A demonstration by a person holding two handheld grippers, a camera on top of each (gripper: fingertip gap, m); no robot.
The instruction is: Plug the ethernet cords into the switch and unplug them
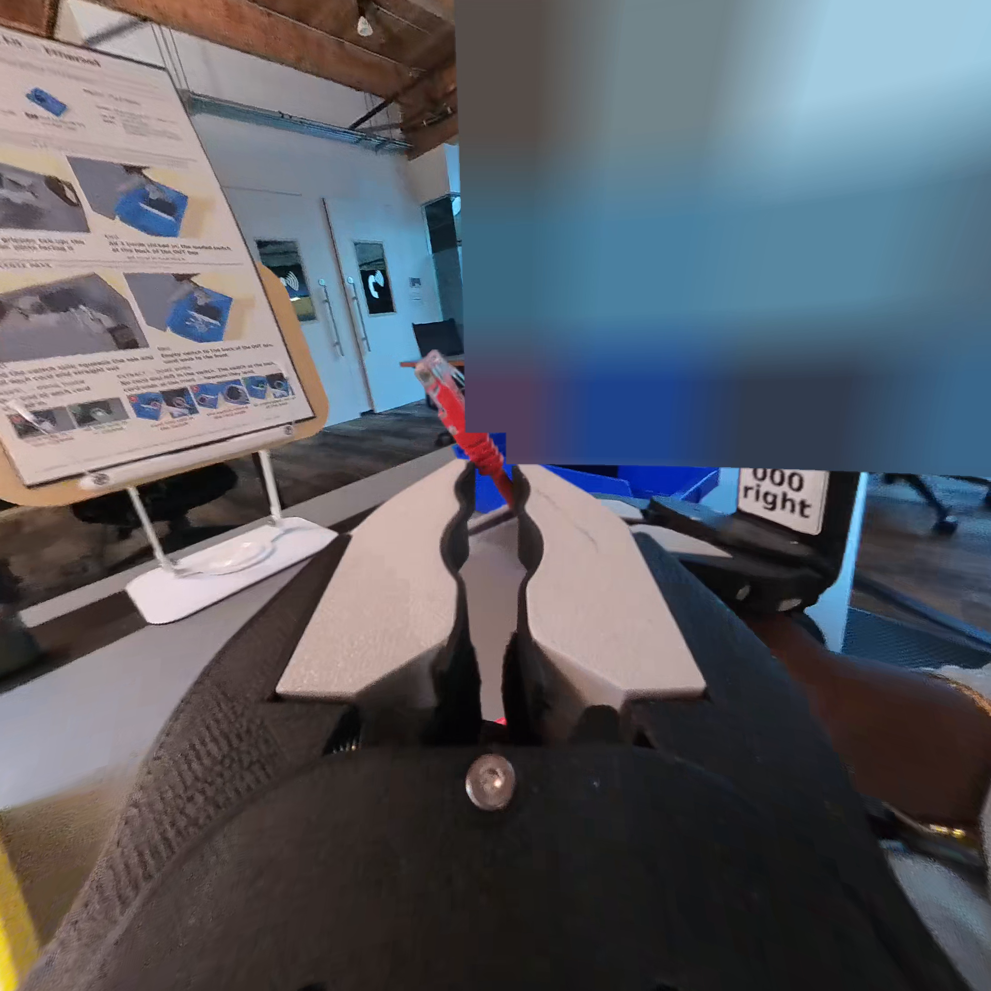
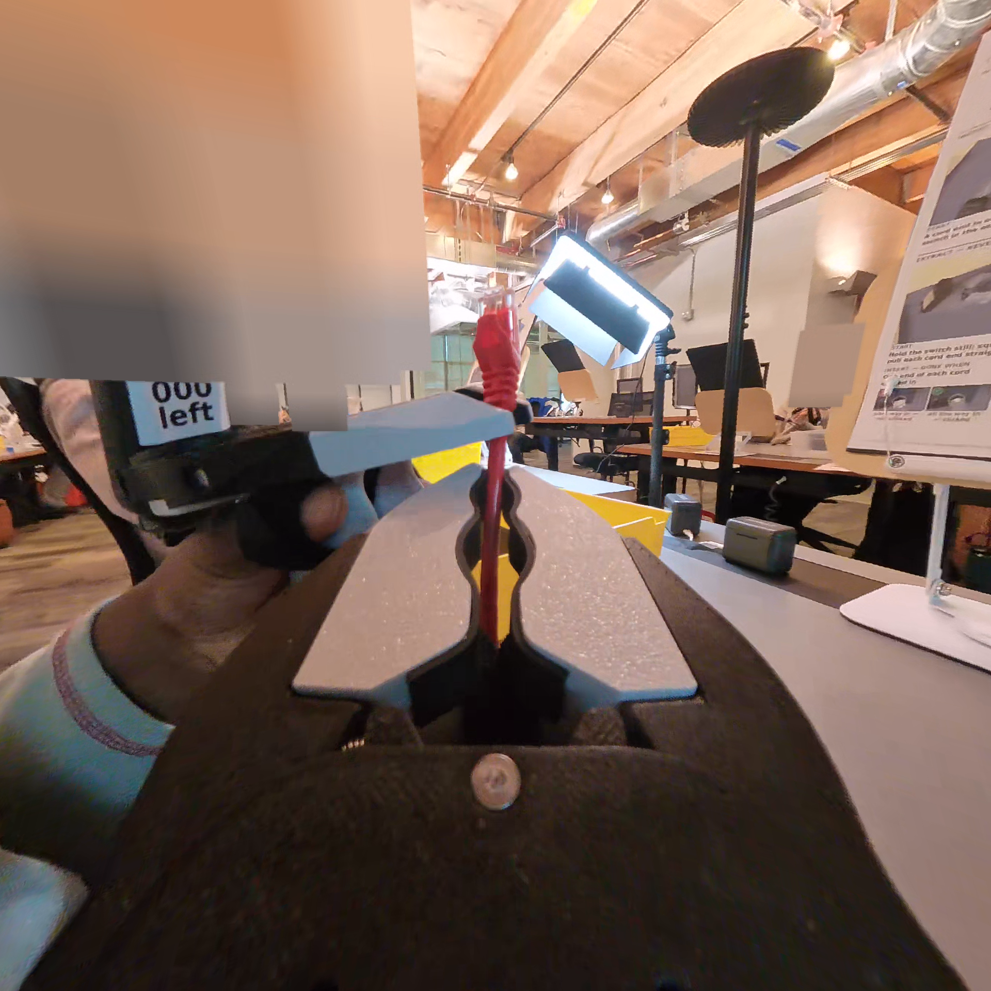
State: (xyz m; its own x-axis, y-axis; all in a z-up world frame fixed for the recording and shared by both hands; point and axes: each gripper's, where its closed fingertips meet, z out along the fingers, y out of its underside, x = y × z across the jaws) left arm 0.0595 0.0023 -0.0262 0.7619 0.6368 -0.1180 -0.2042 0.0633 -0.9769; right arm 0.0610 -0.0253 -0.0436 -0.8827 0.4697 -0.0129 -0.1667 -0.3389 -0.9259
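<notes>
A red ethernet cord (image 1: 449,403) with a clear plug at its end stands up just past my left gripper (image 1: 492,474), which is shut on the cord's ribbed boot at the fingertips. In the right wrist view the same cord (image 2: 496,370) runs lengthwise up between the fingers of my right gripper (image 2: 493,474), which is closed around it. The left gripper (image 2: 512,418) reaches in from the left and pinches the cord just above my right fingertips. The plug points up, free in the air. The switch is not in view.
An instruction board on a white stand (image 1: 230,563) is on the grey table to the left; it also shows at the right (image 2: 922,616). A blue bin (image 1: 670,482) and a yellow bin (image 2: 616,520) lie beyond the grippers. Two small grey boxes (image 2: 759,544) sit on the table. Less than 4 cm separates the two grippers' tips.
</notes>
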